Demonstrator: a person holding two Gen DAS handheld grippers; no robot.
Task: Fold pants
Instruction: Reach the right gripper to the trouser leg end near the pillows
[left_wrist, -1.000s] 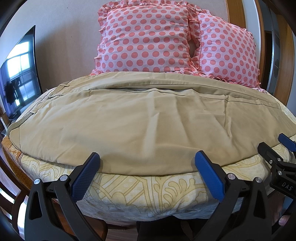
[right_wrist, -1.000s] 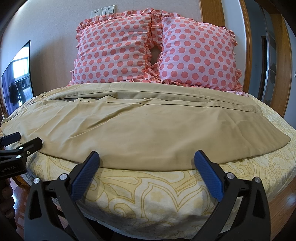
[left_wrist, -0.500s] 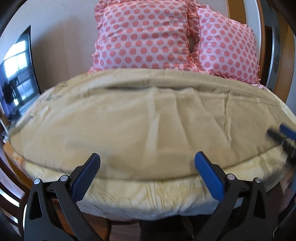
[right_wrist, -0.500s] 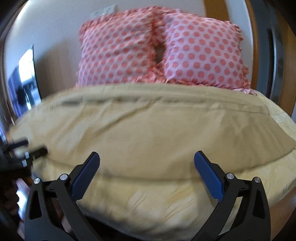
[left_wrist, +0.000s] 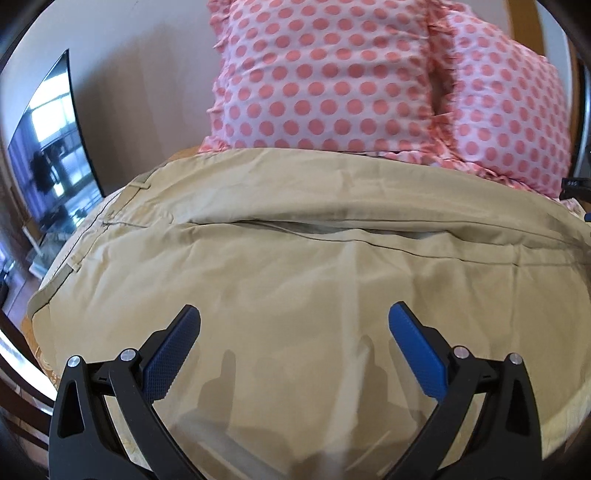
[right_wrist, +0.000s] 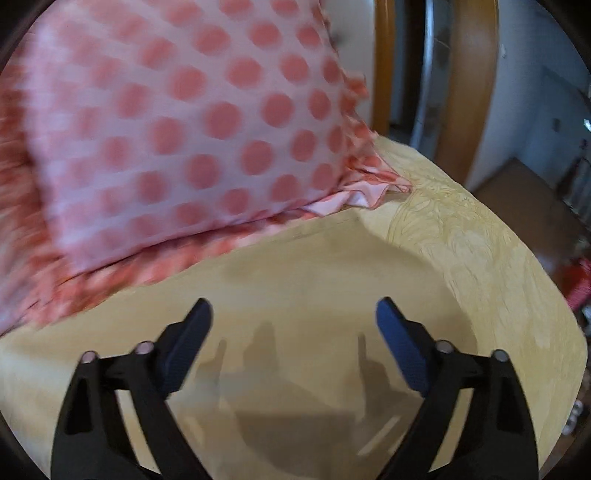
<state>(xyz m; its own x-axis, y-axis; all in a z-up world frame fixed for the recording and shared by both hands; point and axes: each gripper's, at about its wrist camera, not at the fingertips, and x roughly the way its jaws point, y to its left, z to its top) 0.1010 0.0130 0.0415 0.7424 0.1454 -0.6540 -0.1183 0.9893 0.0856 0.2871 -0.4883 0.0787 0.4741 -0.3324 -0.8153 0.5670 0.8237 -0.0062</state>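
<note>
Khaki pants (left_wrist: 295, 266) lie spread flat across the bed, waistband with belt loops at the left, legs running right. My left gripper (left_wrist: 293, 328) is open and empty, low over the near part of the pants. My right gripper (right_wrist: 293, 321) is open and empty over the pants' leg end (right_wrist: 295, 280), close to the pillow; that view is blurred. A bit of the right gripper (left_wrist: 576, 184) shows at the right edge of the left wrist view.
Two pink polka-dot pillows (left_wrist: 332, 81) (right_wrist: 177, 122) stand against the wall behind the pants. The yellow patterned bedspread (right_wrist: 480, 251) shows to the right. A dark TV screen (left_wrist: 51, 147) is at the left. A wooden door frame (right_wrist: 469, 92) stands right.
Both grippers have moved forward from the bed's near edge to over the pants. The right gripper swung far right toward the leg end and the pillow.
</note>
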